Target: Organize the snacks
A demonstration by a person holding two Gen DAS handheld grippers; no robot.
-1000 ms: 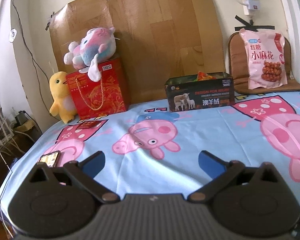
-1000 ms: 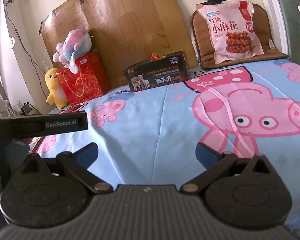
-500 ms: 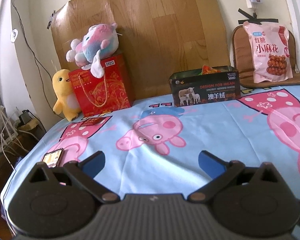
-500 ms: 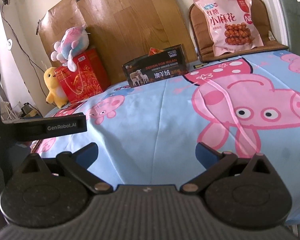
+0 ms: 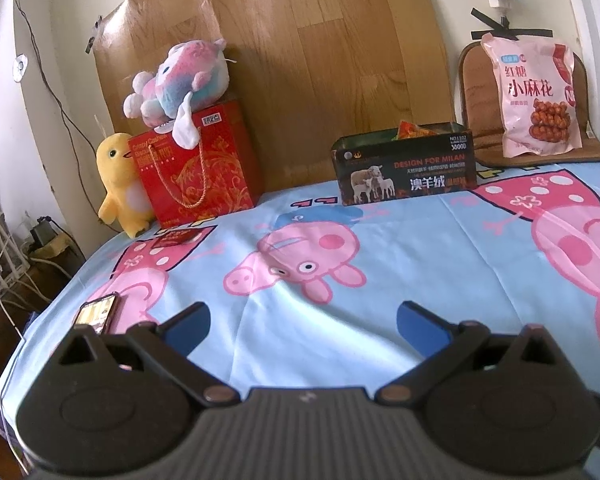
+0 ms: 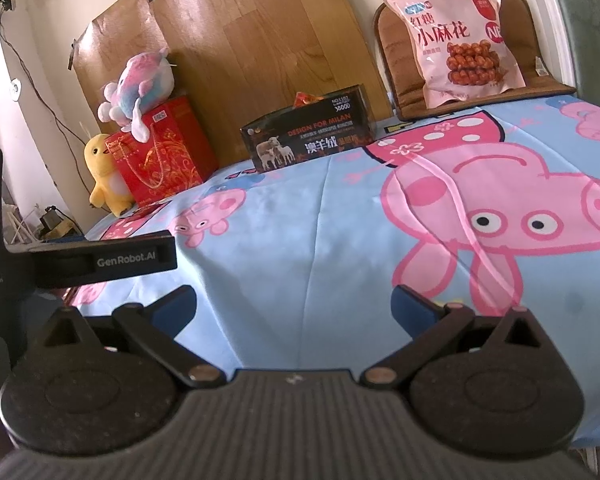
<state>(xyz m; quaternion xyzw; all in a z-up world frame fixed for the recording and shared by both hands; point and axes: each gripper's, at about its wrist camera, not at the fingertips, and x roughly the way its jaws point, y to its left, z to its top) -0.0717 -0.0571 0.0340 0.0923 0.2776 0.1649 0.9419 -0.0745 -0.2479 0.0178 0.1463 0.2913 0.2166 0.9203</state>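
**A:** What fills most of the picture?

**B:** A pale blue bedsheet (image 5: 420, 248) printed with pink cartoon pigs covers the whole middle and lower part of both views. Behind it, in the upper centre, a wood-patterned board (image 5: 308, 60) is taped to the wall.

**A:** And the snacks?

**B:** A big pink snack bag (image 6: 460, 36) stands upright at the upper right, leaning on a brown seat cushion (image 6: 516, 92) at the far edge of the sheet. Left of it, near the top centre, sits a dark open box (image 5: 406, 174) with sheep on its front; an orange packet (image 5: 414, 130) pokes up out of it, but I cannot tell what else is inside.

**A:** The left side of the frame?

**B:** A red gift bag (image 5: 198, 168) with a rope handle stands at the upper left, touching the board. A pink and blue plush toy (image 5: 180, 80) lies on top of it, and a yellow plush duck (image 5: 120, 184) stands just beside it, further left. A small red card (image 5: 178, 236) lies flat on the sheet in front of the bag, and a phone (image 5: 96, 314) rests near the lower left edge.

**A:** The grippers?

**B:** The left gripper (image 5: 302, 322) sits at the bottom of its view, blue fingertips (image 5: 190, 322) spread wide, nothing between them. The right gripper (image 6: 294, 308) is the same: jaws apart over bare sheet, well away from the bag and the box. In the right wrist view the left gripper's black body crosses the left edge.
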